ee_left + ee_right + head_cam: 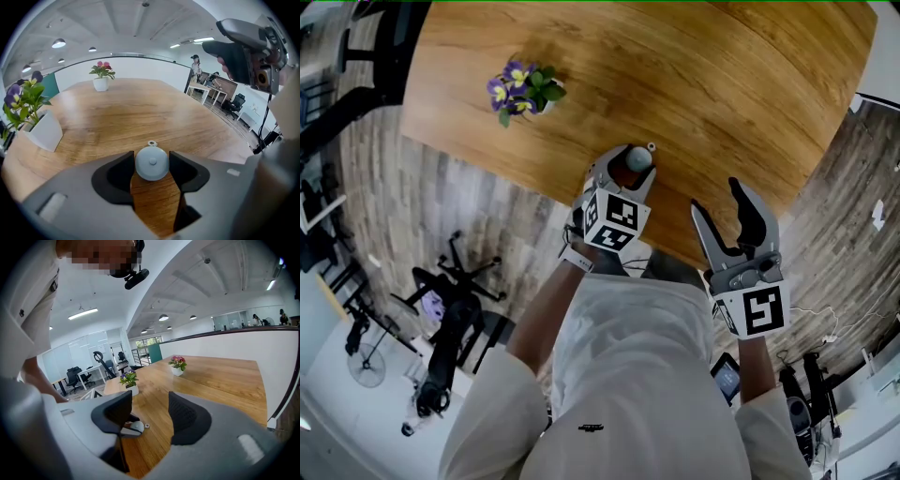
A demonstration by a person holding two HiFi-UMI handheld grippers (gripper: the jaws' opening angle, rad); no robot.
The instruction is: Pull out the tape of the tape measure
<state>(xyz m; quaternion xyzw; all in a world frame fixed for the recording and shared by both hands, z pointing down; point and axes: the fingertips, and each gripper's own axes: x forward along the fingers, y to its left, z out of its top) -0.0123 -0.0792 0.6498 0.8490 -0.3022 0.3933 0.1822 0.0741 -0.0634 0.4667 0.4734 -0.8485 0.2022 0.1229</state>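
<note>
Standing right at the edge of the desk (722,84), the person has both tools out in front. The right gripper (715,197) is nearest, held up off the wood with nothing in it. Its jaws are spread wide, which I'd guess is so it's ready to pinch something small.

A bit further in, the left gripper (633,167) is down low on the desk around the tape measure (152,164), a little round pale grey case sitting flat on the wood not far from the near edge. The jaws are clamped on it, one pad against each side, as best I can tell from that gripper's own view. Makes sense to me, since you'd want the case pinned so it doesn't skid when the tape gets pulled.

The small ring tab (152,143) sticks out on the far side of the case, lying on the wood clear of the jaws. That looks like the bit the free gripper needs to go for. No tape is out yet, so I'd call this the very start.

Past that is a white pot of purple flowers (525,91), well apart from the action, and way across the desk there's another pot with pink flowers (101,79).
</note>
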